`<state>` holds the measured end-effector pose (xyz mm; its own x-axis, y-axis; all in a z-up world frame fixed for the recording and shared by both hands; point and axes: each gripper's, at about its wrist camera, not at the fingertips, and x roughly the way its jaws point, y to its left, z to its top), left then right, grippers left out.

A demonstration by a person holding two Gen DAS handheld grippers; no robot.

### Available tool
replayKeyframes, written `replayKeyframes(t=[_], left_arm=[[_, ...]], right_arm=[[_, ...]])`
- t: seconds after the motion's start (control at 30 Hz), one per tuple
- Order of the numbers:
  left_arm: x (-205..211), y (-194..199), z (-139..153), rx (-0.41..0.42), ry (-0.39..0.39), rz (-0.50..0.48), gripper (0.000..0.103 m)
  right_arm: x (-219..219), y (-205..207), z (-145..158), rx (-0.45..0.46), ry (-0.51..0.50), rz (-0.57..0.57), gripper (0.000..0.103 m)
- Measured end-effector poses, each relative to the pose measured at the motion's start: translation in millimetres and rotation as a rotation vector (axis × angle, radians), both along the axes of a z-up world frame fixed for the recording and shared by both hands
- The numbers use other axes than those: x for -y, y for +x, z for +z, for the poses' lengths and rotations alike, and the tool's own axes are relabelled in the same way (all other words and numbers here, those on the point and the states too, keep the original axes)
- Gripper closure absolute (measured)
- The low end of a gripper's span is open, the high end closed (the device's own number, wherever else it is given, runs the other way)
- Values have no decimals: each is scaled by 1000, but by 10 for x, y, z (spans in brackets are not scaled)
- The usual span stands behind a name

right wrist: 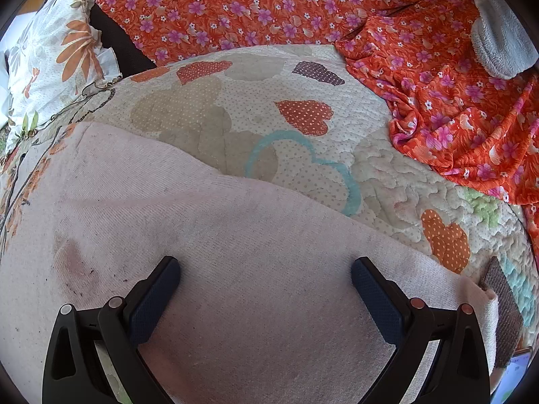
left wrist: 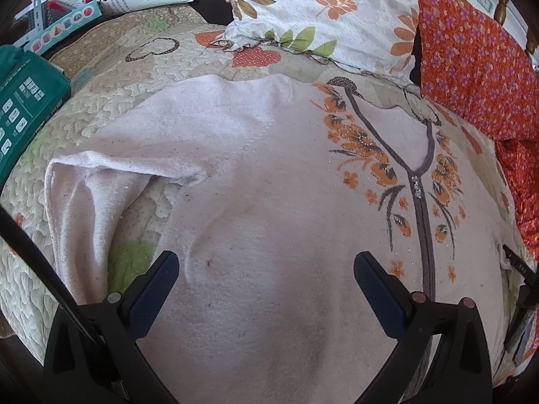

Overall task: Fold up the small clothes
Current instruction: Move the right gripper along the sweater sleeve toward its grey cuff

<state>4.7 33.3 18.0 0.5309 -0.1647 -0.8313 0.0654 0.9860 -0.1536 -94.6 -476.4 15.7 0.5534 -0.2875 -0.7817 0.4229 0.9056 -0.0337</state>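
A pale pink knit sweater (left wrist: 256, 175) with orange flowers and a grey placket lies spread flat on the quilt. Its left sleeve (left wrist: 84, 208) hangs bent at the left. My left gripper (left wrist: 266, 269) is open and empty just above the sweater's body. In the right wrist view the sweater's other sleeve (right wrist: 235, 242) runs toward the lower right, with its cuff (right wrist: 485, 303) at the right. My right gripper (right wrist: 266, 272) is open and empty over this sleeve.
The quilt (right wrist: 269, 107) has heart patches. A floral pillow (left wrist: 320, 10) lies behind the sweater. An orange flowered cloth (right wrist: 438, 84) is heaped at the right. A green box (left wrist: 23, 107) and papers sit at the left. A grey fluffy item (right wrist: 498, 40) lies far right.
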Motion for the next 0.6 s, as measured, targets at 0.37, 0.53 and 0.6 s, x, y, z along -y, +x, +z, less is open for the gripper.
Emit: replayKeyframes(t=[0.37, 0.53, 0.6], left_arm=[[163, -22, 34, 18, 10, -16, 0], [247, -98, 112, 61, 26, -49, 0], [250, -117, 137, 74, 29, -67, 0]], right_arm=[[3, -2, 1, 0, 0, 0, 0], [3, -2, 2, 0, 0, 0, 0], [4, -8, 0, 10, -2, -11, 0]])
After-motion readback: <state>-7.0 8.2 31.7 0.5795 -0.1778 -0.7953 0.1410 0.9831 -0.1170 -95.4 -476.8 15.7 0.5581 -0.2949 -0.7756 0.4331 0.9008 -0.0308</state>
